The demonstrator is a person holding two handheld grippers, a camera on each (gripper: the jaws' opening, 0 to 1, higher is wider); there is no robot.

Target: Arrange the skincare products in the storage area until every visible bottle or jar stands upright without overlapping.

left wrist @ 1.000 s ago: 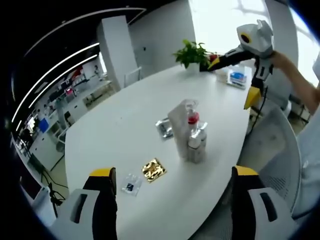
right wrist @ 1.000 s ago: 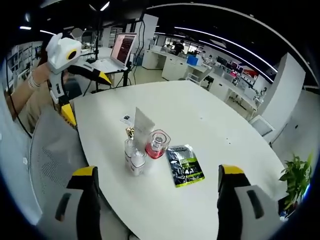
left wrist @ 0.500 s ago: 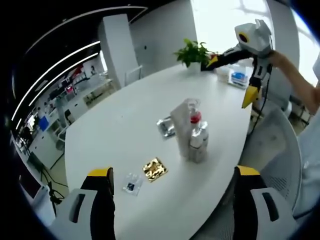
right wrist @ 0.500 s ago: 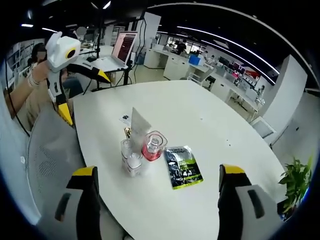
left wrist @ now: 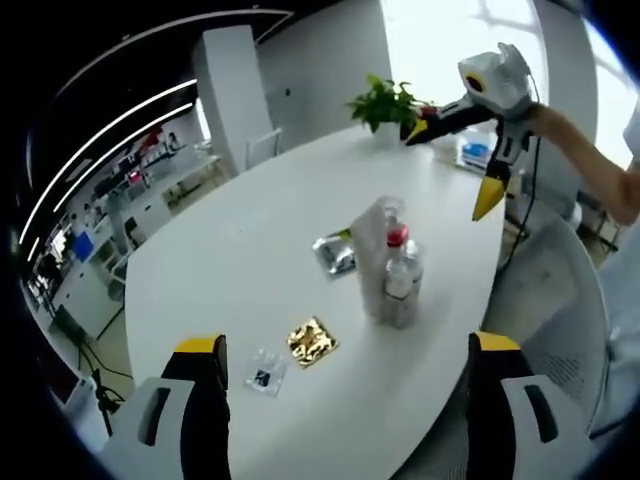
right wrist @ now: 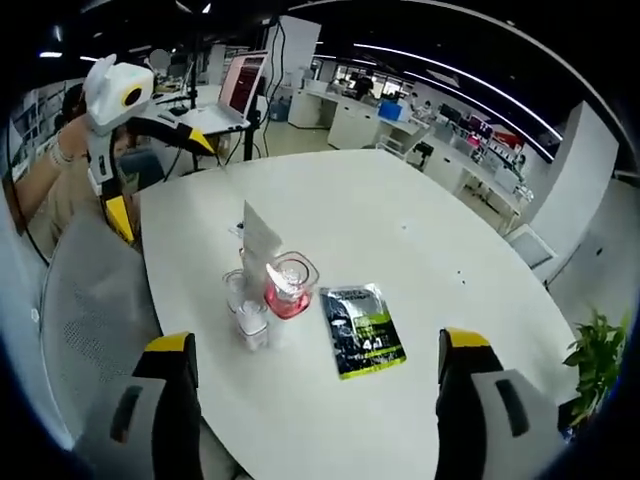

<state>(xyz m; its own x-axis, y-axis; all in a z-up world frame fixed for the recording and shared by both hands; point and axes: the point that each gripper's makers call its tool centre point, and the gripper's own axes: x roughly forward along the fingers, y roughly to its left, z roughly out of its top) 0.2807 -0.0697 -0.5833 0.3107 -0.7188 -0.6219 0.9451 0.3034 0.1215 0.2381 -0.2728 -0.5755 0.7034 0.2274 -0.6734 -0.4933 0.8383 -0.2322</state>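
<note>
Bottles first: near the middle of the white table we have a tight cluster, two clear bottles standing upright and touching or nearly so, a pink jar just beside them, and a pale upright tube or pouch right behind. In the left gripper view the same cluster reads as clear bottles with a red-capped piece tucked against the pale tube.

Flat on the table lie a dark sachet with green print, a gold sachet and a small clear packet, all apart from the cluster.

We hold both tools high and well back: the left gripper has its jaws wide apart and empty, and so does the right gripper.

To do this step well, we judge that spacing is the issue, not uprighting. We should come down on one outer clear bottle, close low on its body, and slide it clear without nudging its neighbours. We cannot tell whether the pale tube stands by itself or leans on them, so we should steady it with the other tool.
</note>
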